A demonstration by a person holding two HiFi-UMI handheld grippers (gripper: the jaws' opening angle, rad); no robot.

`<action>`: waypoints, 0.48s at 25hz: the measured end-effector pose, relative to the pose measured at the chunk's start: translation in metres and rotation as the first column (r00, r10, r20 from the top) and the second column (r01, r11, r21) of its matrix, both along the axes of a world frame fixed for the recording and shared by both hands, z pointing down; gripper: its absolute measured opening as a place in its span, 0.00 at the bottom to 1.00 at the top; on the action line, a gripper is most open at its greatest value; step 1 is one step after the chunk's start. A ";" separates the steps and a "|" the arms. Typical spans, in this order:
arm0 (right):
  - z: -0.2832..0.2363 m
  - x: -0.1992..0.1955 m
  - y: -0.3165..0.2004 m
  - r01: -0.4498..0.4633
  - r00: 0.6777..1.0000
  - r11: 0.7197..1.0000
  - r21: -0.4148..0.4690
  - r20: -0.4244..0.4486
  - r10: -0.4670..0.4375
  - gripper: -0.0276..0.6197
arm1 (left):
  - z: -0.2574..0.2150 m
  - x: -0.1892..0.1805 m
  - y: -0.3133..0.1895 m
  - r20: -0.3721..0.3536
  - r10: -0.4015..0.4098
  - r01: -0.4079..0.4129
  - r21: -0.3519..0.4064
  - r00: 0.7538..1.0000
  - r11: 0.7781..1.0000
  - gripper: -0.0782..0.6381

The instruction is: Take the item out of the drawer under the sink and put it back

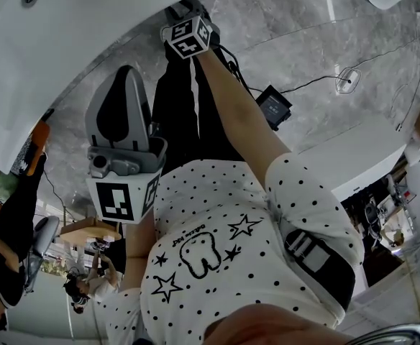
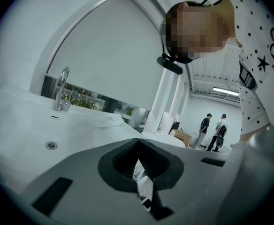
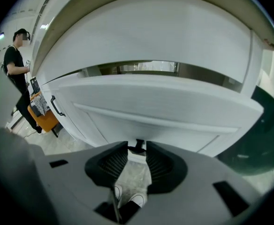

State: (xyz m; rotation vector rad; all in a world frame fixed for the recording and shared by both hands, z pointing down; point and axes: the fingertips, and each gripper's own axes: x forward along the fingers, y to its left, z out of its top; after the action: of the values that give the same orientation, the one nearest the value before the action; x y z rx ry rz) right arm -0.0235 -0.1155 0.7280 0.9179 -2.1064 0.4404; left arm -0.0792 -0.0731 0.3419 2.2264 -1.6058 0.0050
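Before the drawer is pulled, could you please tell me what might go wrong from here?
The right hand-held gripper stands open at the small dark pull on the drawer front. The pull is thin, so the jaws might close off-centre and slip. Cables lie across the floor close by, so a step back could snag one.

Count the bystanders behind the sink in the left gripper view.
2: a bystander in dark clothes and a second bystander just to the right, both standing far off. More may be hidden behind the pillars.
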 end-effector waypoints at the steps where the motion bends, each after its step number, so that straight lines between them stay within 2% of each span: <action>1: 0.001 0.002 0.002 -0.001 1.000 1.000 -0.003 0.000 0.001 0.24 | 0.001 0.002 -0.001 -0.001 0.001 -0.001 0.000 1.000 1.000 0.10; 7: -0.001 0.009 0.014 -0.042 0.999 0.999 -0.004 0.021 0.042 0.23 | 0.003 0.004 -0.002 -0.008 0.004 -0.004 0.002 1.000 1.000 0.10; 8: -0.003 0.013 0.015 -0.065 0.998 0.998 -0.002 0.026 0.065 0.19 | 0.003 0.003 -0.001 -0.008 0.004 -0.004 0.002 1.000 1.000 0.10; 9: -0.003 0.017 0.017 -0.083 0.996 0.997 -0.003 0.026 0.083 0.06 | 0.004 0.002 -0.001 -0.009 0.003 -0.003 0.002 1.000 1.000 0.10; 12: 0.002 0.024 0.025 -0.074 0.997 0.997 -0.018 0.020 0.074 0.06 | 0.005 0.002 -0.002 -0.007 0.006 -0.006 0.007 1.000 1.000 0.10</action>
State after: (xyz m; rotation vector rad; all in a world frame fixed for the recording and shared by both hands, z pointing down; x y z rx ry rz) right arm 0.0004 -0.0908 0.7303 0.9879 -2.0890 0.5069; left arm -0.0775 -0.0750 0.3465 2.2342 -1.5973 -0.0068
